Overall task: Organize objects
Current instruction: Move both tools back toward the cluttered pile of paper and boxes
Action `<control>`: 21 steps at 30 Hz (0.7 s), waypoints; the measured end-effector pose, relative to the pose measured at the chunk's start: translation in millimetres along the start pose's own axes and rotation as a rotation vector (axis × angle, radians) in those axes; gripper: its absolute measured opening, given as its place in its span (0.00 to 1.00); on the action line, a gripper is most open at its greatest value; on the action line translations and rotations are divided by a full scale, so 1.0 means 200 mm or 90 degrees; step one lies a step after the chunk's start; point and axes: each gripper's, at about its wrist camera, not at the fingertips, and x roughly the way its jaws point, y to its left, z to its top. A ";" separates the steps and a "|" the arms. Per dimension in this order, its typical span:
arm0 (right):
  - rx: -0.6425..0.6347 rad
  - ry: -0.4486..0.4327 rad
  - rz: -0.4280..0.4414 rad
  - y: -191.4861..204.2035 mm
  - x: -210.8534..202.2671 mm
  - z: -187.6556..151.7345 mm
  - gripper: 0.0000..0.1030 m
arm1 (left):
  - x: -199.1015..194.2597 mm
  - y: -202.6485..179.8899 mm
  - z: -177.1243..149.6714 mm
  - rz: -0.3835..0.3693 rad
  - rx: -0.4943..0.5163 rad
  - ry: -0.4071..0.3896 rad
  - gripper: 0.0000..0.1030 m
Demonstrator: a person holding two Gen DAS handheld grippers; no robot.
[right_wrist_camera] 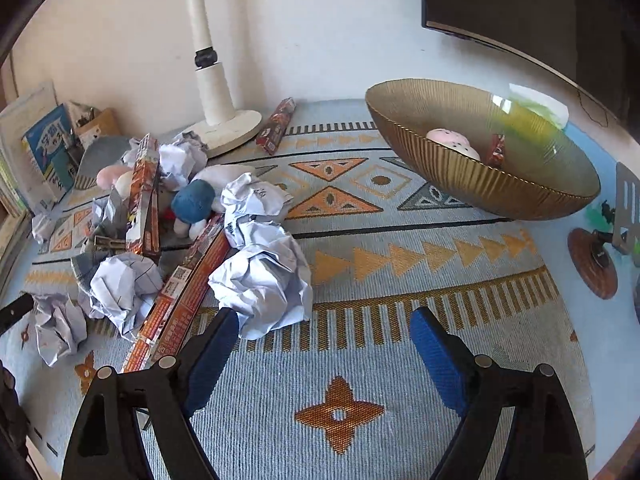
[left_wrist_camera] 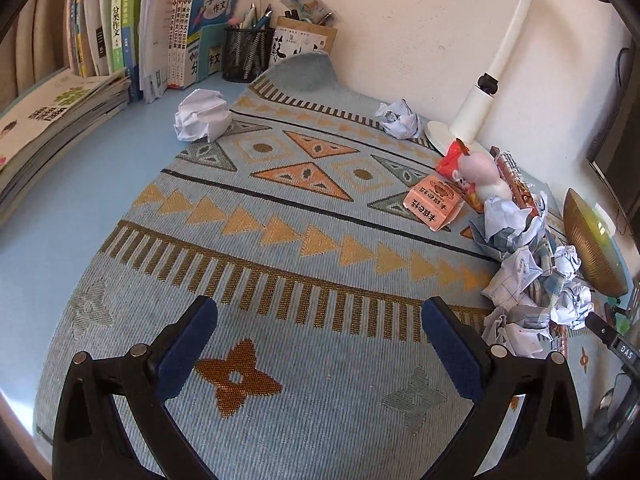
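Lamp post [left_wrist_camera: 510, 36] cut off at top edge, head unseen. Monitor [right_wrist_camera: 532, 12] cropped by top and right edges, screen dark. Blue plush [right_wrist_camera: 194, 202] half buried under crumpled paper [right_wrist_camera: 256, 204]. Pink item [right_wrist_camera: 452, 142] in gold bowl [right_wrist_camera: 460, 176] partly hidden behind rim. Book spines [left_wrist_camera: 116, 32] mostly too small to read.

i'm over a study desk in a home. a row of upright schoolbooks [left_wrist_camera: 160, 28] lines the far left wall, with a mesh pen cup [left_wrist_camera: 247, 54] full of pens just right of them. a white desk lamp [right_wrist_camera: 218, 120] stands at the far wall, a dark monitor [right_wrist_camera: 520, 12] far right, and a patterned woven mat [left_wrist_camera: 280, 280] covers the blue desktop [left_wrist_camera: 80, 208].
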 end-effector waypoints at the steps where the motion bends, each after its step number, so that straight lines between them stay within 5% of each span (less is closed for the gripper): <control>1: -0.001 0.005 0.006 0.00 0.01 0.00 0.84 | 0.00 -0.01 0.00 0.001 0.010 -0.004 0.99; 8: 0.005 0.021 0.062 -0.02 0.01 -0.01 0.84 | -0.02 -0.07 -0.02 0.035 0.046 -0.016 0.99; 15: -0.016 0.030 0.064 0.02 0.02 -0.01 0.84 | 0.06 -0.07 -0.01 0.049 0.044 0.042 0.99; 21: 0.011 0.054 0.090 -0.02 0.06 -0.01 0.84 | -0.06 -0.10 -0.04 -0.067 0.082 0.000 0.99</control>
